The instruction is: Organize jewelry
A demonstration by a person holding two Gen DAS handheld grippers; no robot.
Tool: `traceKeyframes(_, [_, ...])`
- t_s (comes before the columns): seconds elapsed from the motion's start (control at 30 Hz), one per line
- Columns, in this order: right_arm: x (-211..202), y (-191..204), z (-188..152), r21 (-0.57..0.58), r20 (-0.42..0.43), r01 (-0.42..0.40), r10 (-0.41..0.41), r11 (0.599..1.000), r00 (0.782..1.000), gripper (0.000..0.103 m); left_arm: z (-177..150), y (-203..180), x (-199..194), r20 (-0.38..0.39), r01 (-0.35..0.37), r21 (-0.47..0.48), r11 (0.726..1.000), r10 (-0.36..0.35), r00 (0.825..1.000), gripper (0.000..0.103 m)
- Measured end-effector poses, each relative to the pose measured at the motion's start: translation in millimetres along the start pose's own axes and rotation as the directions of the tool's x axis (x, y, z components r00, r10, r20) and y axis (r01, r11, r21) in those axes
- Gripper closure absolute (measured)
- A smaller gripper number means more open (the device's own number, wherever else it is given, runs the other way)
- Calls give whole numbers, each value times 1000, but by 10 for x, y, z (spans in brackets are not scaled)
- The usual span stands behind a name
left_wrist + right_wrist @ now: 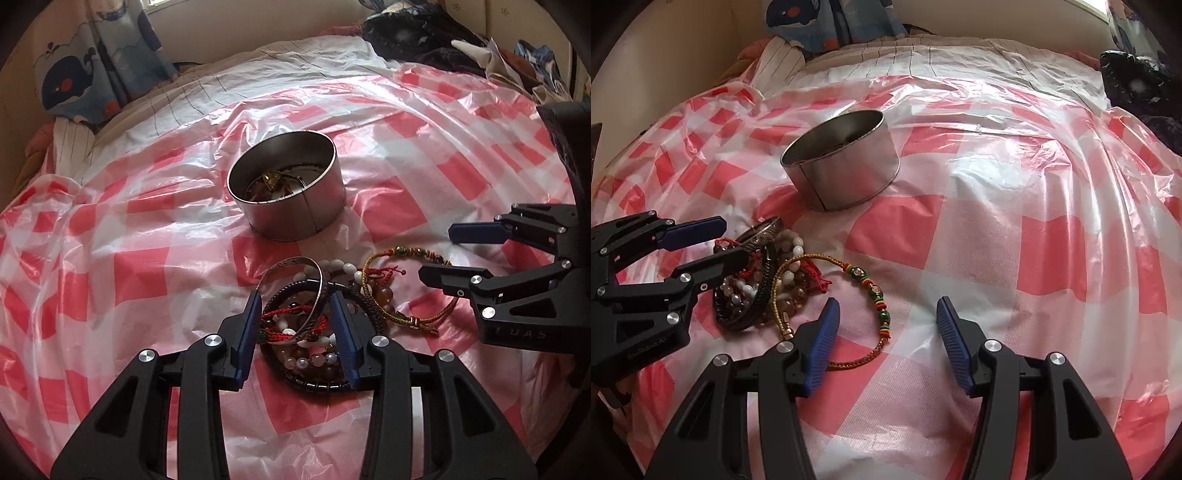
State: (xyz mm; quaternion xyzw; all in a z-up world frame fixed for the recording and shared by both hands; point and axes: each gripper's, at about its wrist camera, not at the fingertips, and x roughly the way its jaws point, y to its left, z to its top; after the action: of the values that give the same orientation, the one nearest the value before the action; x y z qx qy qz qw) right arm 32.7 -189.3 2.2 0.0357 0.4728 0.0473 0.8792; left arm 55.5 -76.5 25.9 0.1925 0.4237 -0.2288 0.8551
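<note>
A round metal tin (286,184) (842,166) stands on the red-and-white checked plastic sheet (147,240), with a gold piece (271,181) inside it. In front of the tin lies a tangled pile of bracelets (306,332) (757,288): a silver bangle (291,288), bead strands and dark braided bands. My left gripper (294,299) (735,238) is open, its blue pads on either side of the pile. A gold cord bracelet with green beads (881,314) (406,254) trails off to the right. My right gripper (886,304) (436,253) is open over that cord, gripping nothing.
The sheet covers a bed with a striped sheet (207,85) behind it. A whale-print cloth (74,74) hangs at the back left in the left wrist view. Dark clothes and bags (424,33) are heaped at the back right.
</note>
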Motion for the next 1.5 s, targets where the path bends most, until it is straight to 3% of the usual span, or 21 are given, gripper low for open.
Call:
traceKeyframes(0.03, [14, 7, -5, -6, -2, 10, -10, 1000, 1000, 49, -13, -8, 33, -7, -11, 6, 1000, 11, 1000, 73])
traceKeyframes(0.07, [26, 16, -8, -11, -3, 19, -19, 1000, 1000, 49, -10, 14, 66, -18, -11, -7, 1000, 11, 1000, 88])
traceKeyframes(0.1, [32, 15, -9, -9, -2, 25, -25, 1000, 1000, 49, -9, 63, 82, -21, -4, -38, 999, 4, 1000, 95])
traceKeyframes(0.17, [23, -12, -4, 7, 4, 21, -21, 1000, 1000, 49, -5, 299, 52, 5, 57, -180, 982, -57, 998, 99])
traceKeyframes(0.27, [-4, -52, 5, 28, 13, 11, -11, 1000, 1000, 49, -78, 753, -8, 75, 191, -409, 892, -176, 982, 99])
traceKeyframes(0.4, [-2, 4, 6, -3, 7, -3, 3, 1000, 1000, 52, -221, 1049, 5, 118, 259, -537, 803, -233, 965, 100])
traceKeyframes(0.5, [32, 79, -11, -45, -8, -9, 8, 999, 1000, 65, -280, 1105, 72, 111, 274, -574, 772, -259, 960, 100])
traceKeyframes(0.57, [42, 99, -14, -54, -13, -19, 18, 998, 1000, 94, -292, 1125, 122, 105, 275, -601, 750, -267, 958, 100])
traceKeyframes(0.7, [3, 82, -7, -45, 11, -23, 24, 999, 1000, 96, -325, 1178, 112, 68, 194, -611, 767, -193, 979, 99])
traceKeyframes(0.8, [-89, 4, 30, 0, 62, -37, 37, 999, 997, 96, -301, 1185, 0, 50, 70, -566, 821, -51, 997, 92])
traceKeyframes(0.9, [-163, -42, 68, 25, 107, -46, 43, 999, 993, 96, -273, 1169, 30, 10, -20, -520, 854, 29, 1000, 78])
traceKeyframes(0.97, [-209, -57, 93, 37, 137, -48, 43, 998, 990, 96, -285, 1173, 120, -29, -53, -499, 865, 45, 999, 76])
traceKeyframes(1.07, [-207, -94, 122, 51, 141, -53, 45, 997, 989, 96, -279, 1118, 234, -72, -95, -444, 891, 70, 995, 76])
traceKeyframes(1.13, [-157, -120, 127, 60, 118, -44, 37, 997, 992, 96, -251, 1043, 243, -67, -101, -396, 913, 80, 994, 96])
traceKeyframes(1.2, [-117, -134, 125, 70, 101, -31, 24, 997, 995, 77, -226, 1017, 208, -46, -77, -388, 918, 64, 997, 98])
traceKeyframes(1.23, [-118, -145, 123, 74, 105, -19, 11, 997, 994, 60, -215, 1021, 169, -29, -65, -394, 917, 58, 998, 98])
traceKeyframes(1.3, [-78, -129, 111, 63, 87, -5, -1, 998, 996, 58, -192, 1029, 93, -1, -49, -406, 913, 54, 999, 98])
traceKeyframes(1.4, [74, -52, 79, 10, 23, 51, -52, 999, 998, 66, -166, 1038, -11, 41, -9, -422, 906, 29, 999, 98])
traceKeyframes(1.43, [87, -3, 79, -15, 21, 53, -53, 998, 998, 86, -155, 1031, -29, 53, 2, -423, 906, 23, 998, 98])
traceKeyframes(1.47, [96, 19, 73, -28, 17, 42, -42, 999, 999, 96, -144, 1020, -48, 61, 12, -425, 905, 15, 998, 98])
traceKeyframes(1.5, [84, 28, 68, -32, 23, 36, -35, 999, 999, 96, -135, 1012, -63, 69, 20, -426, 904, 10, 998, 98])
